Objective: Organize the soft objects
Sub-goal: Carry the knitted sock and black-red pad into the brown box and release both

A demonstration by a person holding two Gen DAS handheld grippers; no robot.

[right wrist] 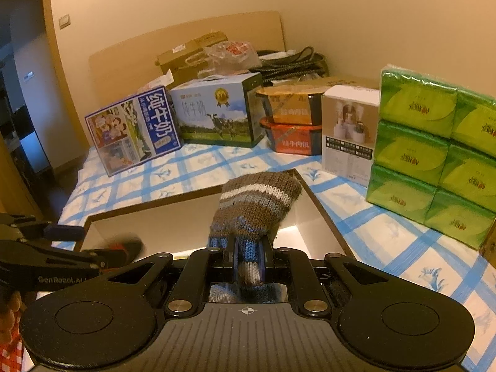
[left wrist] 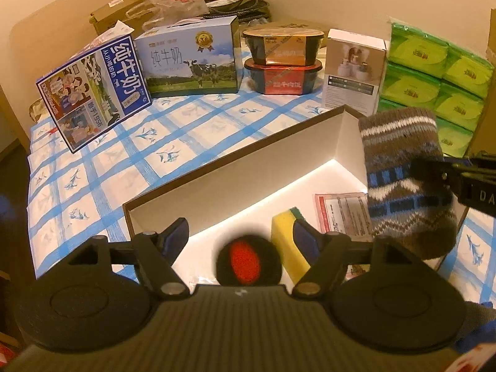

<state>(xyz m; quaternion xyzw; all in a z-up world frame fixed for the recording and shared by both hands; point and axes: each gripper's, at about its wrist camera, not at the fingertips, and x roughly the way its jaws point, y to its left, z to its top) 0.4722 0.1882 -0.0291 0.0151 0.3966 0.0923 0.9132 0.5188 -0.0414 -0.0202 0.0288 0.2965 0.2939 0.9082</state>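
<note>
The knitted sock (right wrist: 254,207), one only, brown with grey, white and blue bands, is pinched between the pressed-together jaws of the right gripper (right wrist: 248,263); its cuff stands up ahead of the fingertips and hangs over the far end of the white box (left wrist: 235,167). From the left wrist view the same sock dangles to the right of the left gripper (left wrist: 241,235), whose jaws stand spread with nothing pressed between them.

Directly between and below those spread jaws lies one black round pad with a red centre (left wrist: 246,260) on the box floor. Touching the right finger's tip is one yellow sponge with a green edge (left wrist: 288,241). Just beyond it lies one flat printed packet (left wrist: 341,214), partly hidden behind the sock.

Ahead of both grippers, past the box's far wall, stand two milk cartons (left wrist: 189,62), two stacked meal bowls (left wrist: 283,59), one white carton (left wrist: 353,71) and one bundle of green tissue packs (right wrist: 434,152), six packs showing in the right wrist view. All rest on the blue-checked cloth (left wrist: 102,167). The box wall stands between the jaws and these goods.
</note>
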